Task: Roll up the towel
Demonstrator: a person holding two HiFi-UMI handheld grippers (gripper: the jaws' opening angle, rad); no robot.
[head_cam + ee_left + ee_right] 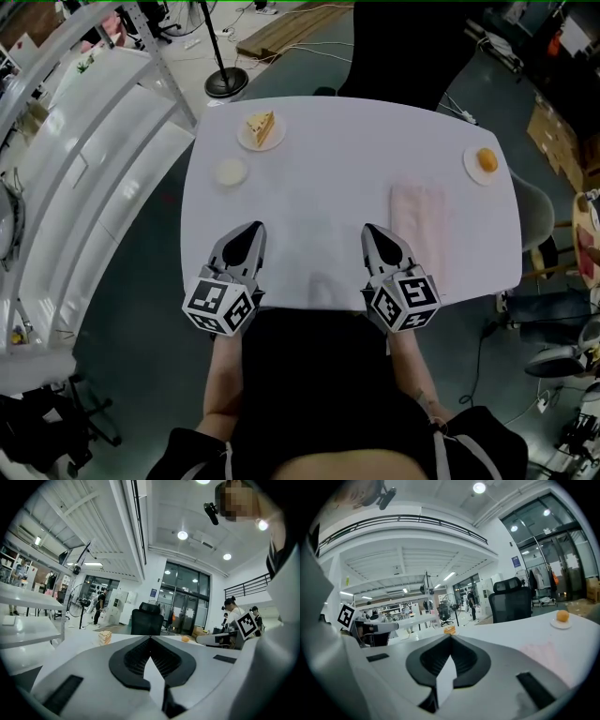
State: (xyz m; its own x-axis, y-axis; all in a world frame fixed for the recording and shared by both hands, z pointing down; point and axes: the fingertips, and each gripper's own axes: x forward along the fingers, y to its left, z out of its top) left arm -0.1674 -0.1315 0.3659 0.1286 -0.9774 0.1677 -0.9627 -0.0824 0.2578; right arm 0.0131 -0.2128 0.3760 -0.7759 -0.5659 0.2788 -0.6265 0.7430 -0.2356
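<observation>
On the white tabletop (319,178), the pink towel (419,230) lies flat and unrolled. The right gripper (367,228) is just beside the towel's left edge, and the left gripper (255,227) is well left of the towel. Both sets of fingers are fully closed with nothing between them. The cake plate (261,128) sits far beyond the towel to the left.
</observation>
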